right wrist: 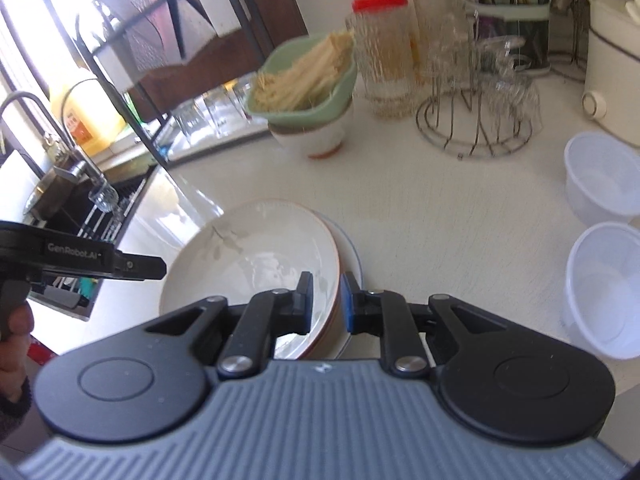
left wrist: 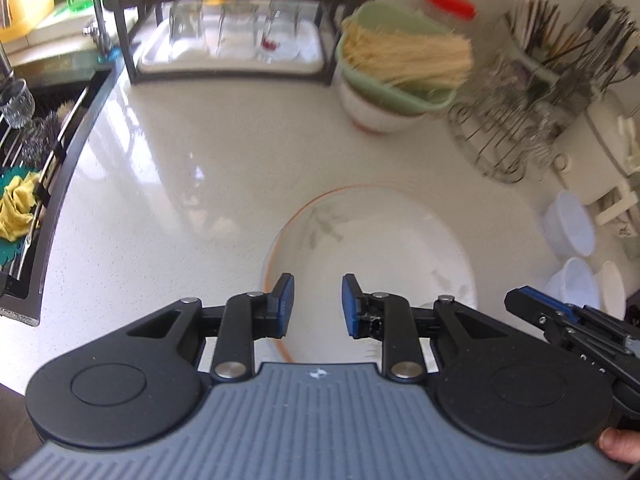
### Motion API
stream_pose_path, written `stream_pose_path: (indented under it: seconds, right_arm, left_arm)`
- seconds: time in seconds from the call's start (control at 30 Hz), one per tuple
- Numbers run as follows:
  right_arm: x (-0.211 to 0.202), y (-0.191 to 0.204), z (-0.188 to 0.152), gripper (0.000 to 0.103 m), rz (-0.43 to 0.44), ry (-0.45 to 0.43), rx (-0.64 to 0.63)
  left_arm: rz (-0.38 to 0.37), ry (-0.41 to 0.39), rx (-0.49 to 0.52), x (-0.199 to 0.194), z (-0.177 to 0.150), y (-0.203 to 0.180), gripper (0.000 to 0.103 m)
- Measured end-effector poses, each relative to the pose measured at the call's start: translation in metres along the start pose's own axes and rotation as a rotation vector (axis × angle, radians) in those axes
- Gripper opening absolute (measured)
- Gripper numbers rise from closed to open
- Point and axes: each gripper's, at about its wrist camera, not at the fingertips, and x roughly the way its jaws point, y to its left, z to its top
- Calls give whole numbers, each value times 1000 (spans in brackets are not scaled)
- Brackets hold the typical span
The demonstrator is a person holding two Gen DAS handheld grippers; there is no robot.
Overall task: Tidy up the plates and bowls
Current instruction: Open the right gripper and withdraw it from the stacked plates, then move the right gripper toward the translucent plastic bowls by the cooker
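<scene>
A white plate with an orange rim and a leaf print (left wrist: pixel 372 248) lies on the counter; in the right wrist view the plate (right wrist: pixel 256 256) rests tilted on another plate with a blue rim (right wrist: pixel 354 256). My right gripper (right wrist: pixel 326 300) is shut on the near rim of the orange-rimmed plate. My left gripper (left wrist: pixel 316 304) is open and empty just above the plate's near left part. Its body also shows at the left in the right wrist view (right wrist: pixel 84 258). Two clear plastic bowls (right wrist: pixel 604 176) (right wrist: pixel 608 288) stand at the right.
A green bowl of dry noodles (right wrist: pixel 304 84) sits stacked in a white bowl (right wrist: pixel 316 136) at the back. A wire rack with glasses (right wrist: pixel 480 112), a red-lidded jar (right wrist: pixel 384 52) and a utensil holder (left wrist: pixel 576 40) stand behind. The sink (left wrist: pixel 36 160) is at left.
</scene>
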Motion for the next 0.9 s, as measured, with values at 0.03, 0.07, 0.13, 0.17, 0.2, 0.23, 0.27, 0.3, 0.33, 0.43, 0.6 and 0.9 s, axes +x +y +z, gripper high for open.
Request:
stream_pose_path:
  seconds: [0.03,0.07,0.13,0.17,0.2,0.23,0.27,0.3,0.33,0.43,0.6,0.9]
  right_arm:
    - [-6,-1,1,18,0,-13,-2]
    - [-12,-2,2,18,2,-26,-3]
    - [-24,-7,5,18,10,-52,0]
    - [-32,-8,6,18,11,-65,-1]
    - [-38,-10,8,18,11,-79,-5]
    - [-45,-11,9,18,10,-92,-10]
    - [-51,-13,10,18,9,-106,-14]
    - [-59,-14,11,18,7,-121,-21]
    - [-65,-16,11,18,6,-134,-29]
    - [-85,-21,12,18,10,-172,-51]
    - [-109,-28,11,18,-10,-201,-66]
    - [-135,-26,12,18,-28,-227,-59]
  left_arm:
    - [-4,-17,3,-7,0,-5,29]
    - [-7,-31,4,-13,0,-10,29]
    - [-23,-62,4,-28,-2,-22,29]
    - [-30,-75,4,-34,-3,-28,29]
    - [-36,-88,6,-40,-4,-34,29]
    - [-38,-101,9,-45,-5,-40,29]
    - [-42,-112,13,-50,-6,-47,29]
    - [-46,-122,18,-56,-9,-54,29]
    - [-50,-130,22,-60,-10,-60,29]
    - [-69,-145,27,-72,-20,-77,29]
    - [-76,-132,56,-86,-41,-98,29]
    - [-127,-150,88,-103,-50,-109,29]
